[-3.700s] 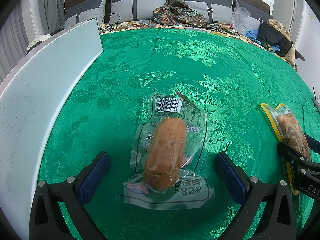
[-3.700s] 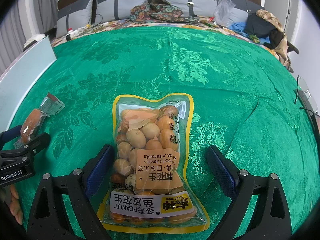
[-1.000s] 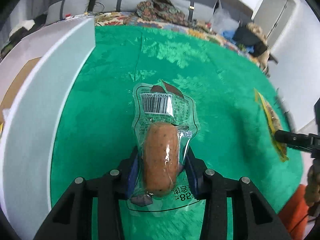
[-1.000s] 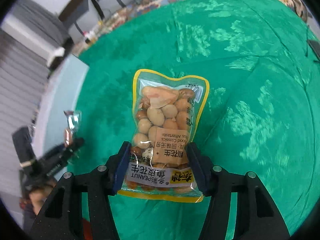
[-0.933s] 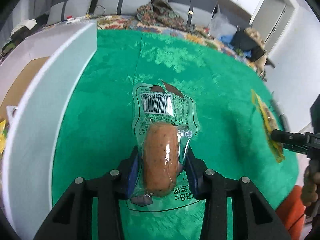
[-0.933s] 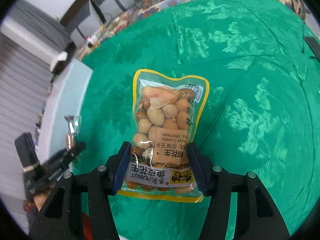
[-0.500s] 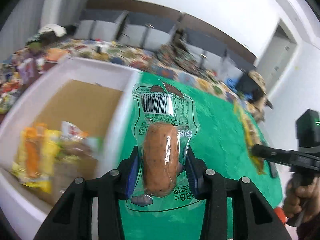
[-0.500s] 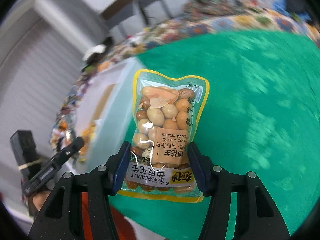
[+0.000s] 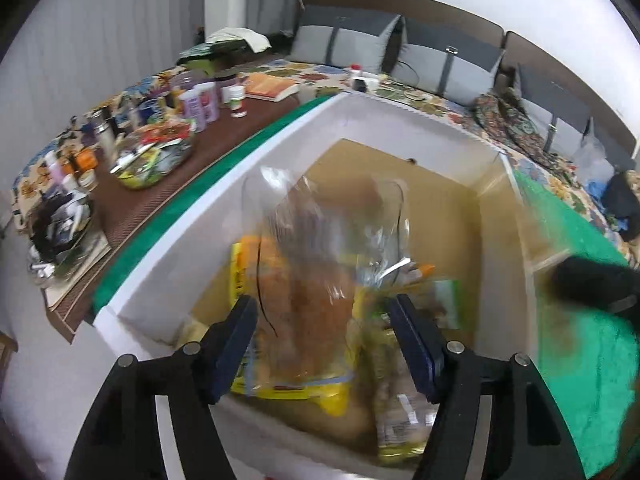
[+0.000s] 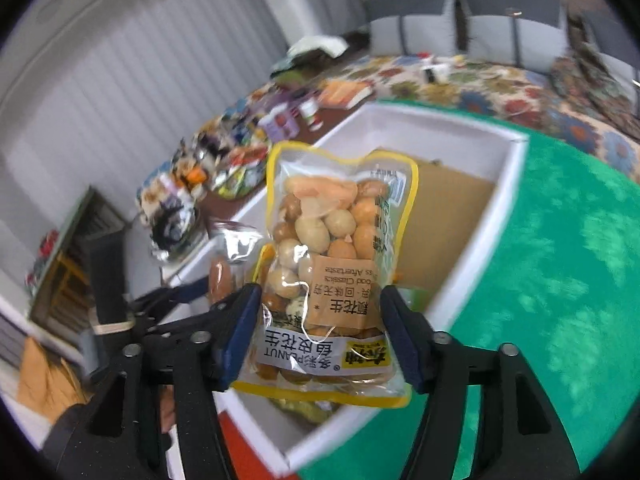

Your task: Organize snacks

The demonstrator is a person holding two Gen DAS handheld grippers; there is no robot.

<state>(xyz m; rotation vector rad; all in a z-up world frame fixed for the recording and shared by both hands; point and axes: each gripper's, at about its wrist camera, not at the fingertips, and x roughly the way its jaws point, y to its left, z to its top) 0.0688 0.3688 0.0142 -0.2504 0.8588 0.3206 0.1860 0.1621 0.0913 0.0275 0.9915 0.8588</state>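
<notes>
My left gripper (image 9: 324,340) hangs over the white box (image 9: 404,120), its jaws apart. The clear-wrapped sausage pack (image 9: 320,280) is blurred between them and no longer pinched; it drops toward several snack packs (image 9: 400,412) in the box. My right gripper (image 10: 320,332) is shut on the yellow-edged peanut bag (image 10: 336,240) and holds it in the air above the near corner of the white box (image 10: 504,184). The left gripper (image 10: 176,300) and the sausage pack (image 10: 220,276) show at the left of the right wrist view.
The box stands on a green cloth (image 9: 576,240). A brown table (image 9: 132,200) with jars, bottles and a bowl of wrappers stands to the left. Grey cushions (image 9: 344,40) and a patterned bedspread lie behind. The right gripper shows as a dark blur (image 9: 588,280).
Both grippers have swung left from the green cloth to over the white box. The left gripper has opened and let go of the sausage pack. The right gripper still holds the peanut bag.
</notes>
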